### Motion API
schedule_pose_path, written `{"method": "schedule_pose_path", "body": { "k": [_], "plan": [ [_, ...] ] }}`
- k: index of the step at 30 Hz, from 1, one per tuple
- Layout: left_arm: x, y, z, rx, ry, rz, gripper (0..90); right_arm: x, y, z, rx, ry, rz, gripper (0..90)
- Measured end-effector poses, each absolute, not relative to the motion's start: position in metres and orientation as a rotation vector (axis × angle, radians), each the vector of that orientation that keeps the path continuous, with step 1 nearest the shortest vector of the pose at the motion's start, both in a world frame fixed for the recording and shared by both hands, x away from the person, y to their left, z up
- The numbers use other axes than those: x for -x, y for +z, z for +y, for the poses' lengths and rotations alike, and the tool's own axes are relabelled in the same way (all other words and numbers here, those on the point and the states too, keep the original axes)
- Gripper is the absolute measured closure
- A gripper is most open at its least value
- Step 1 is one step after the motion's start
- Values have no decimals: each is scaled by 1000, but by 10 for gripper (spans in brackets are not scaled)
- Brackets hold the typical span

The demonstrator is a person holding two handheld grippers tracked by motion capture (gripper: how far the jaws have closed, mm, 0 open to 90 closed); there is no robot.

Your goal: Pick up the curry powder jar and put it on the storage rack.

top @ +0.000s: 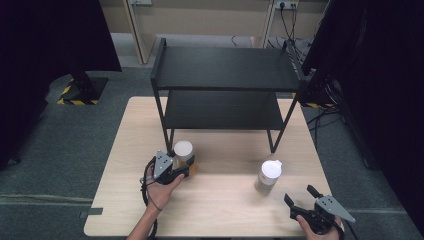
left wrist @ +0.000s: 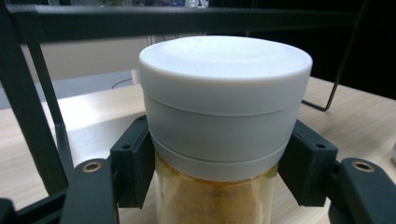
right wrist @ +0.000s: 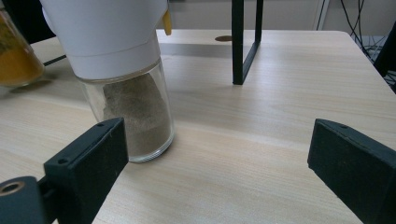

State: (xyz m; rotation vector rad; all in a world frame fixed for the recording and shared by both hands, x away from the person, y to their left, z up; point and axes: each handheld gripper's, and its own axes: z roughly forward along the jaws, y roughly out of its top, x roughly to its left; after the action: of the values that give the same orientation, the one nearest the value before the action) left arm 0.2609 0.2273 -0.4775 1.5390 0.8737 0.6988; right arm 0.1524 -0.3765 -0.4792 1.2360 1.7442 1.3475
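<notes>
Wooden surface (top: 225, 200) carries a black rack (top: 225, 70); left gripper (left wrist: 219, 163) fingers clamp the yellow-spice jar (left wrist: 224, 140) near a rack leg, so lifting may knock it. Right gripper (right wrist: 219, 158) fingers stand wide beside the brown-spice jar (right wrist: 126, 93)

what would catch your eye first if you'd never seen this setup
First, the black two-tier shelf at the back of the pale wooden table. Next, the left gripper near the shelf's front left leg, its fingers closed on a white-capped jar of yellow-orange powder. To the right, a second jar of grey-brown powder stands free, with the right gripper open just short of it.
</notes>
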Motion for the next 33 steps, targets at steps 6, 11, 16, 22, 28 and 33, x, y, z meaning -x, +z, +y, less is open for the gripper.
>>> {"method": "schedule_pose_path", "body": {
  "k": [6,11,16,22,28,33],
  "plan": [
    [-251,-466,230,-1499,713,865,350,-152,-479,-376,-1234,1347,1743,51],
    [-245,-456,230,-1485,729,864,350,-151,-479,-375,-1225,1337,1751,51],
    [-241,-445,229,-1469,761,856,350,-151,-479,-374,-1223,1332,1751,50],
    [-238,-432,228,-1445,789,837,350,-151,-479,-375,-1228,1336,1749,49],
    [-232,-422,225,-1423,814,821,350,-151,-478,-373,-1219,1325,1754,49],
    [-231,-415,224,-1416,824,811,350,-151,-478,-373,-1224,1325,1751,49]
  ]
}}
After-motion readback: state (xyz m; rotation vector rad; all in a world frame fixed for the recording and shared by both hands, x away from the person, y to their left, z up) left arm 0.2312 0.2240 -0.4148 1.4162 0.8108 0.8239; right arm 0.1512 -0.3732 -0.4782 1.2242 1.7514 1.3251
